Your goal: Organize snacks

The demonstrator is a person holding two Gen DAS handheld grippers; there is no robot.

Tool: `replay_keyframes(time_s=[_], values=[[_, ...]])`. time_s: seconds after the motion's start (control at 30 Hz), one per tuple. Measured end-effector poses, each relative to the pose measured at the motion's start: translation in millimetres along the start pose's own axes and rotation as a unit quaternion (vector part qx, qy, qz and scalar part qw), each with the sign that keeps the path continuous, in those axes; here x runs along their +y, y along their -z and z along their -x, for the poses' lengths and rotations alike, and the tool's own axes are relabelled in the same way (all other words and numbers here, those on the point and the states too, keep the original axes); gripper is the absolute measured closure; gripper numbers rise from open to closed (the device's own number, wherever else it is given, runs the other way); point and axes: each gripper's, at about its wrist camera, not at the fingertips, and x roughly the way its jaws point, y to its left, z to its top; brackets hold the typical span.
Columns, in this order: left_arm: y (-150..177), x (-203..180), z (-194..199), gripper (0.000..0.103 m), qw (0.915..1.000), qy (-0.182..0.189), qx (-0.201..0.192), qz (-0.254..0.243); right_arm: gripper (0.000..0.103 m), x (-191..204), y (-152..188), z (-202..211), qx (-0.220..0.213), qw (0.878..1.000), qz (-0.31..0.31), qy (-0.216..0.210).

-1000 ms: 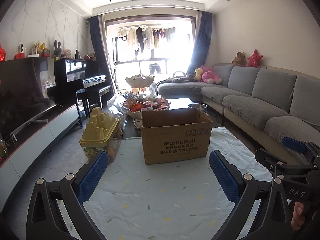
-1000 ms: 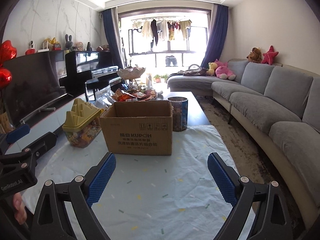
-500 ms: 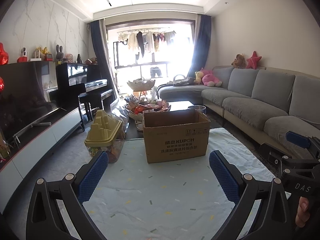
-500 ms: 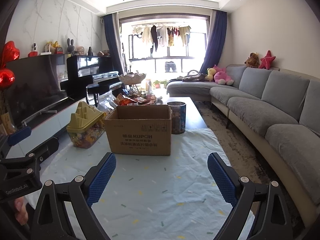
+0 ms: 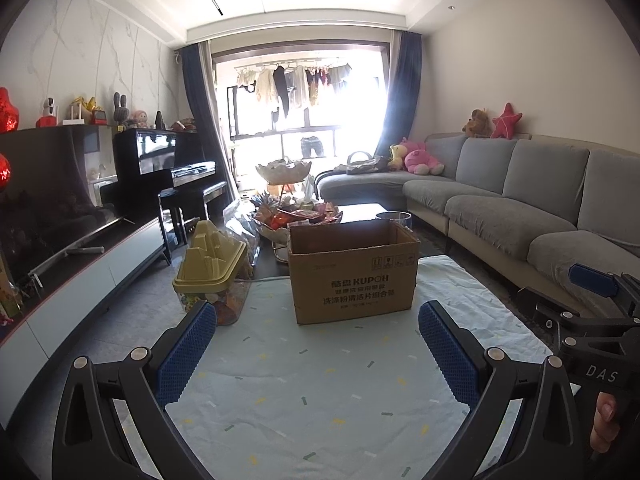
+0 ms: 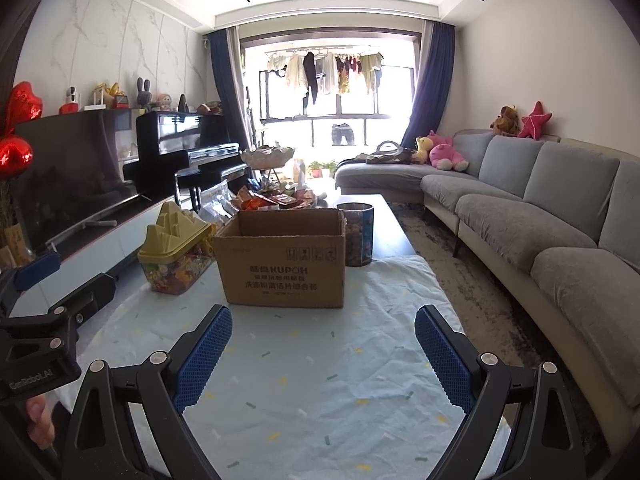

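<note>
The open cardboard box (image 5: 354, 270) stands on the pale cloth (image 5: 320, 380) covering the bench, with the snack pile (image 5: 298, 214) behind it. Only the right wrist view shows the whole patterned canister (image 6: 359, 234) just right of the box. A yellow-lidded tub (image 6: 176, 254) sits beside its left. The left tool (image 5: 318, 346) and right tool (image 6: 322, 350) hover spread wide, holding nothing.

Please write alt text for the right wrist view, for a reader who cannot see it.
The open right gripper hovers over a pale cloth, empty, facing an open cardboard box. A yellow-lidded tub stands left of the box, a cylindrical container behind-right.
</note>
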Motion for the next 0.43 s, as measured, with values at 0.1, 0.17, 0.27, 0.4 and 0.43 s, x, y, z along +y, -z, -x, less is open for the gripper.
replay_keyframes(time_s=[0.1,0.17,0.27,0.4,0.43], values=[[0.3,0.3,-0.3,0.0,1.0,-0.001,0.0,0.0,0.009,-0.6,1.8,-1.2,0.002,1.0,-0.001,-0.001],[0.5,0.7,0.2,0.0,1.0,-0.002,0.0,0.001,0.009,-1.1,2.2,-1.9,0.004,1.0,-0.002,-0.002],[1.1,1.8,1.4,0.0,1.0,-0.002,0.002,0.003,0.009,-0.9,3.1,-3.2,0.007,1.0,-0.001,-0.002],[1.0,3.0,1.8,0.0,1.0,-0.003,0.002,0.004,0.009,-0.7,2.3,-4.5,0.01,1.0,-0.001,-0.002],[1.2,3.1,2.1,0.0,1.0,-0.003,0.003,0.004,0.009,-0.5,2.3,-4.5,0.01,1.0,0.0,-0.002]])
